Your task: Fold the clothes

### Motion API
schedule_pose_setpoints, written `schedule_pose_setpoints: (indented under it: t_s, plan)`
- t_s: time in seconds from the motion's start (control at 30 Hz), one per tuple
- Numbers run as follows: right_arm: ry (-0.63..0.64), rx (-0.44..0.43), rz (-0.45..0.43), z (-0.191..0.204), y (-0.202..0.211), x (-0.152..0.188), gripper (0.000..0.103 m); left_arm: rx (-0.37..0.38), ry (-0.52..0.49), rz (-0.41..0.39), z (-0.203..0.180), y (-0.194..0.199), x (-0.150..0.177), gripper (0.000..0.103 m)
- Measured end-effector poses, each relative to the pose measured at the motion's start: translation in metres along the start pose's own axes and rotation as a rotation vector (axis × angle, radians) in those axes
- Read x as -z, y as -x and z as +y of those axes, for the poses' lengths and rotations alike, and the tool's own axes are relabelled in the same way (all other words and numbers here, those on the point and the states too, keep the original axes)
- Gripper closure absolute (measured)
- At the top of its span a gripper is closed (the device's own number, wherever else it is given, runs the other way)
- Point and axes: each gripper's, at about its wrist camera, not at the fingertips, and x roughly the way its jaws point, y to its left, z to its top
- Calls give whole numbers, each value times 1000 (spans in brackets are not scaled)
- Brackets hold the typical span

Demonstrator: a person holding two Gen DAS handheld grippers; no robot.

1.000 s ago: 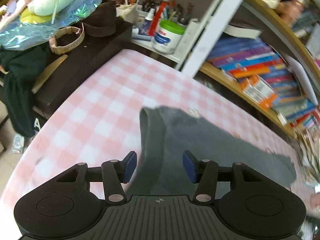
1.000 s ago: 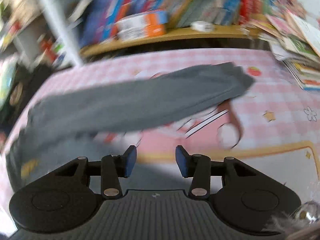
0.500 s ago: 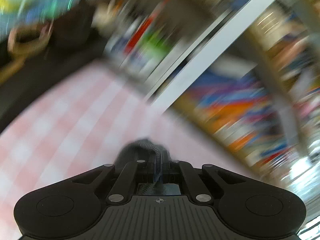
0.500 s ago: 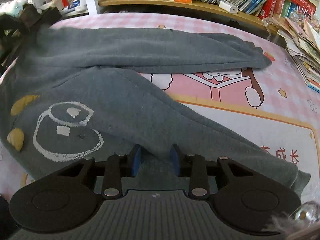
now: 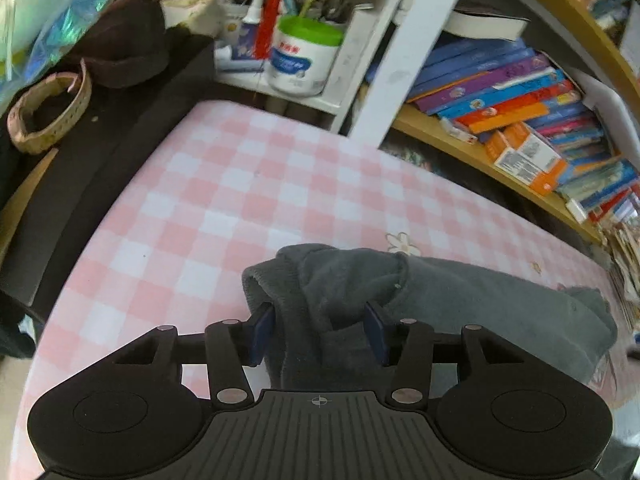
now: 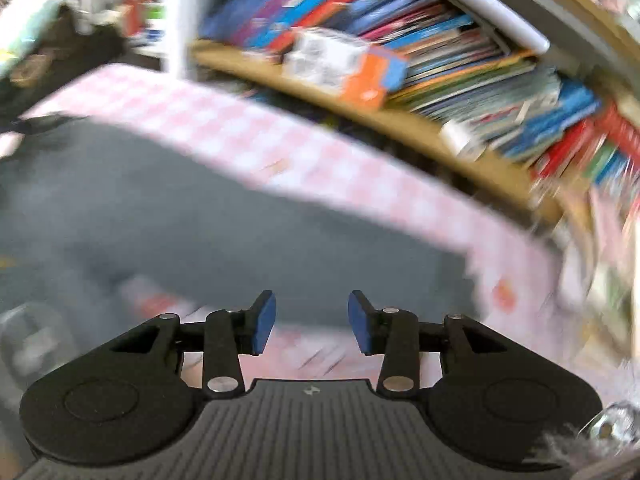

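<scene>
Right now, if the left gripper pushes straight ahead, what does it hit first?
The bunched grey trousers: the left gripper is open with the cloth already between its fingers. Beyond lies checked cloth.

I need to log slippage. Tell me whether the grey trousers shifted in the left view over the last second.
Yes. The grey trousers now bunch higher between the open jaws, nearer the bookshelf.

A pink-and-white checked cloth (image 5: 248, 184) is covering the table. A wooden bookshelf (image 5: 476, 152) is running along its far edge, holding stacked colourful books (image 5: 504, 96). A white upright post (image 5: 404, 44) is standing at the far left corner beside a green-lidded tub (image 5: 304, 56). The right wrist view is blurring heavily.
</scene>
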Motion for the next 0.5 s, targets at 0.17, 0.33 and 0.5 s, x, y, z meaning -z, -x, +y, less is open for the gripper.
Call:
schedule_pose_setpoints:
  t_s: [0.17,0.33,0.5]
  plan:
    - [48,16,97,-11,-73,-34,65,1,47,8,0,-4,0,55]
    - [241,-26,136,4,-104,-44,61,2,67,16,-3,-5,-1,55]
    - [356,-148,164,6,-110,-56,59,-12,68,24,-6,-7,-4,55]
